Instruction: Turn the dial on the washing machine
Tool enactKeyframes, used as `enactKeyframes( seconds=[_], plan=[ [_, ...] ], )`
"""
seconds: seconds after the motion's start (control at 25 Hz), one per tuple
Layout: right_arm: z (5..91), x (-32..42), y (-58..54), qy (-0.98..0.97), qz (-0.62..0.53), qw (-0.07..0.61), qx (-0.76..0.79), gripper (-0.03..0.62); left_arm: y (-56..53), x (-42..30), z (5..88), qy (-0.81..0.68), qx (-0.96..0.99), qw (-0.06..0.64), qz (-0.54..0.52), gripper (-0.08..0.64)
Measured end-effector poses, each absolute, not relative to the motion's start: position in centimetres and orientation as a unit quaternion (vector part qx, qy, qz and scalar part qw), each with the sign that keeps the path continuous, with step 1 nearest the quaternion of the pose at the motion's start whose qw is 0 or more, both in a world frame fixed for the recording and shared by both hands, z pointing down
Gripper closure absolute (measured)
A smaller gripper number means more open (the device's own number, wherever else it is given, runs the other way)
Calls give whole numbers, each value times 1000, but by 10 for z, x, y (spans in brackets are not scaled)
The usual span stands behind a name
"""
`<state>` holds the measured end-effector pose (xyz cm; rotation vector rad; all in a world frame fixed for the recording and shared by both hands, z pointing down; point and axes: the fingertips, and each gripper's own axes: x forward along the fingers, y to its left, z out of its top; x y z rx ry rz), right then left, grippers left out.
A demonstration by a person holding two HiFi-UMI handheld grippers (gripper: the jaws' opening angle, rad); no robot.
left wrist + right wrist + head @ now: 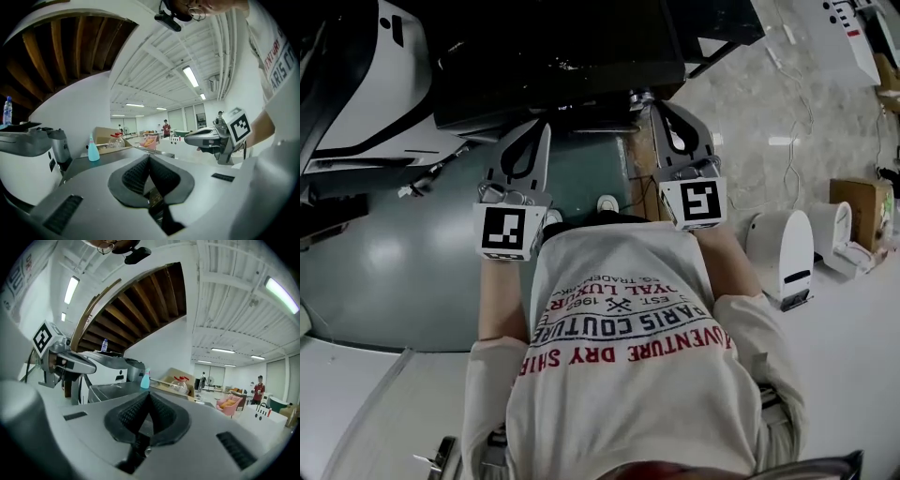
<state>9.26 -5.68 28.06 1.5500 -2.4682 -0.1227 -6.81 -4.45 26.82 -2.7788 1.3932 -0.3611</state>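
A person in a cream T-shirt with printed lettering [628, 375] fills the lower half of the head view, holding both tools up side by side at the centre of the frame. The left gripper [540, 131], grey plastic with a black-and-white marker cube, has its ribbed black pads [136, 173] pressed together with nothing between them. The matching right gripper [661, 111] likewise has its pads [161, 411] pressed tight together on nothing. Both tips point toward a dark, flat-topped box-shaped appliance [562, 66] at the upper centre of the head view, which looks to be the washing machine; its dial cannot be made out in any view. A light-blue plastic spray bottle [93, 150] stands upright on that dark top, at the middle left of the left gripper view.
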Motion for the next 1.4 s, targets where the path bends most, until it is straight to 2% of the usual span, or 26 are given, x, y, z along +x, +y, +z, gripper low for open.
enactKeyframes(
  seconds=[0.24,1.4],
  plan=[
    [254,94,-53,-848,-32,76,523,565,-48,-79,238,456,-884,21,-98,545],
    [258,83,-61,-861,8,50,506,566,-41,-80,231,461,-880,29,-113,545]
  ],
)
